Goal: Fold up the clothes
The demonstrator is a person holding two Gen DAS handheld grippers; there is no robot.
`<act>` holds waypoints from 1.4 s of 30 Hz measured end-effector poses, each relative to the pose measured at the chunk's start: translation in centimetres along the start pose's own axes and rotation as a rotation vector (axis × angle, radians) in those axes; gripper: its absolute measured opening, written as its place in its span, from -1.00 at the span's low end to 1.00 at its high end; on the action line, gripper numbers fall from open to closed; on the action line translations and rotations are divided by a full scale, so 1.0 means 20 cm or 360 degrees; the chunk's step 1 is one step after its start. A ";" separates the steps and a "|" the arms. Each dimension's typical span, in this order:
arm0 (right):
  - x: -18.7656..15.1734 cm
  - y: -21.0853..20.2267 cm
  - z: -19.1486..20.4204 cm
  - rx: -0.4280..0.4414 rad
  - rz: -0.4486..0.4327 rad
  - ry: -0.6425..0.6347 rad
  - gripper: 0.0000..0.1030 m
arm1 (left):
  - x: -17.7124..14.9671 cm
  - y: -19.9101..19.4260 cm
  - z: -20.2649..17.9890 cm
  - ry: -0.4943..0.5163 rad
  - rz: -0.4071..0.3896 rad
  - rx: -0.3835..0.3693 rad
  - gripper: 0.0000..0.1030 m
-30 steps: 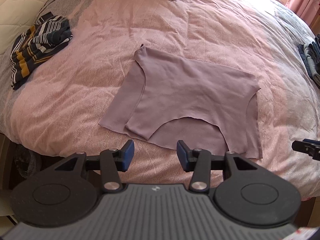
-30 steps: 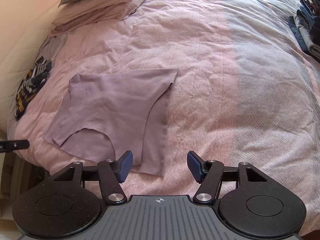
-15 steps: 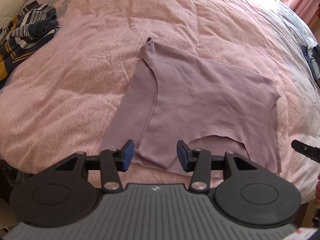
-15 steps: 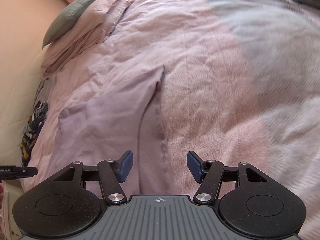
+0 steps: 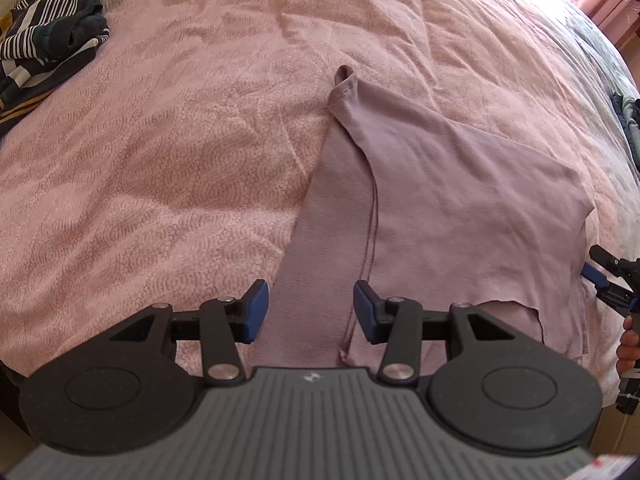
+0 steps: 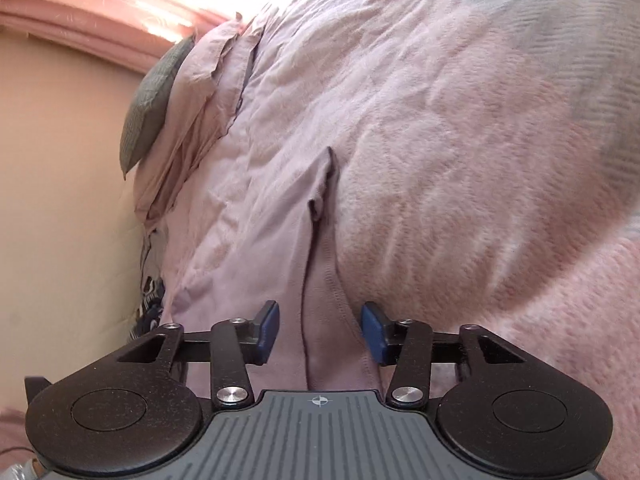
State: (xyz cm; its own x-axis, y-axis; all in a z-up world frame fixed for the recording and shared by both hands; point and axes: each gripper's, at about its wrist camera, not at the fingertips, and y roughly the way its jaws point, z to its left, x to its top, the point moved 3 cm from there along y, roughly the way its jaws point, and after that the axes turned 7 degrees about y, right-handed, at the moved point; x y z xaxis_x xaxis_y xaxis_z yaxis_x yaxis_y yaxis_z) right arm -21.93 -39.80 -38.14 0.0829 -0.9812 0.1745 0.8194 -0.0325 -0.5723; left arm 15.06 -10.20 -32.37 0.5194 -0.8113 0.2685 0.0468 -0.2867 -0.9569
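Two grippers have come down onto one mauve top that lies spread flat on the pink bedspread, and that top is the landmark for everything else. A second ago both were looking at it from higher up, with the whole garment in view; now each is close over one of its near corners. The left gripper sits over the near left edge, where a strip of fabric and a seam run between its blue pads; the jaws stand partly apart and the pads do not press the cloth. The right gripper is low over the near right edge and has tipped and rolled as it came in. Its jaws have just been closing, with the hemmed edge between them, but a gap is left on both sides, so nothing is held yet.

To my eye this is the reach before a first fold: both near corners look about to be pinched and carried toward the far edge of the top.

No basket or box shows anywhere. A striped garment lies crumpled well to the left of the top, some darker clothes sit at the bed's edge to its right, and pillows lie beyond its far side.
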 end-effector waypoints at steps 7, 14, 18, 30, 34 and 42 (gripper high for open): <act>0.09 0.06 0.03 0.0004 -0.0114 0.0011 -0.29 | 0.07 0.00 0.04 -0.0009 -0.0025 0.0001 -0.19; 0.15 0.16 -0.04 0.0004 -0.0135 0.0246 -1.00 | 0.14 0.01 0.15 -0.0127 -0.0054 0.0040 -0.19; 0.15 0.15 0.10 -0.0199 -0.0192 0.0208 -1.00 | 0.17 0.01 0.21 -0.0143 -0.0053 0.0047 -0.19; -0.35 0.75 1.35 -0.1316 -0.0419 -0.0868 -1.00 | 0.32 0.00 0.60 -0.0053 -0.0040 -0.0071 -0.19; -0.67 1.23 1.48 -0.1283 -0.0211 -0.1006 -0.94 | 0.36 -0.05 0.80 -0.0052 -0.0064 -0.0067 -0.19; -0.99 1.17 1.53 -0.0933 -0.0049 -0.0988 -0.13 | 0.27 -0.06 0.99 -0.0019 -0.0004 -0.0055 -0.19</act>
State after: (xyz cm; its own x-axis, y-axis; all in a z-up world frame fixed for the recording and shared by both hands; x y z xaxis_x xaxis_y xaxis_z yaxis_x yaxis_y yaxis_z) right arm 12.90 -15.30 -30.49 0.5015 -0.7015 0.5064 0.4148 -0.3187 -0.8523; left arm 34.60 -4.12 -31.91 0.5293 -0.8045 0.2694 0.0186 -0.3064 -0.9517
